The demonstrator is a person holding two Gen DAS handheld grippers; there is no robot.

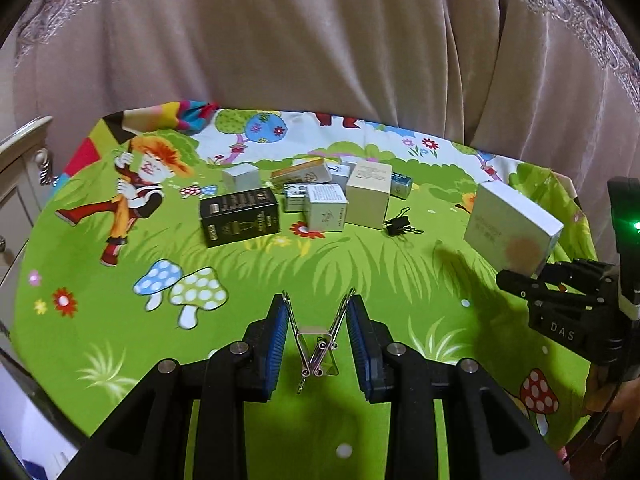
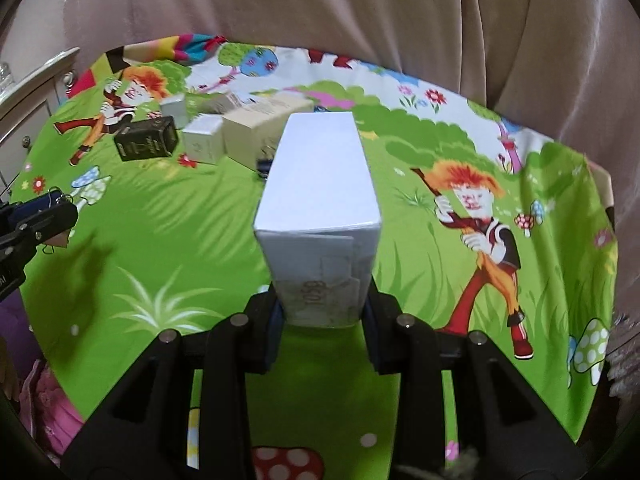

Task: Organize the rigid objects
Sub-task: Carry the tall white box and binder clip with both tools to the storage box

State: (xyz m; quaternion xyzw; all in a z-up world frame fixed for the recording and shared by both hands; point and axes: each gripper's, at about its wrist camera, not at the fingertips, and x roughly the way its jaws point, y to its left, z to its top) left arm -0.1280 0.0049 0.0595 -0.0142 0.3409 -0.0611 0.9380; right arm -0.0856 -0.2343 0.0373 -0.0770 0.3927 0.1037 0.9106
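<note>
My left gripper (image 1: 319,312) is shut on a silver binder clip (image 1: 317,346), its wire handles spread against the blue pads, held above the green cartoon cloth (image 1: 120,360). My right gripper (image 2: 324,304) is shut on a white box (image 2: 318,200), held above the cloth; the box also shows in the left wrist view (image 1: 512,226) at the right. A cluster of boxes lies at the far middle: a black box (image 1: 240,216), a white printed box (image 1: 326,206), a beige box (image 1: 368,194). A black binder clip (image 1: 400,224) lies beside the beige box.
A pink curtain (image 1: 320,40) hangs behind the table. A wooden cabinet (image 1: 20,152) stands at the far left. The table's rounded edge runs along the near left. Smaller boxes (image 1: 242,176) sit behind the cluster.
</note>
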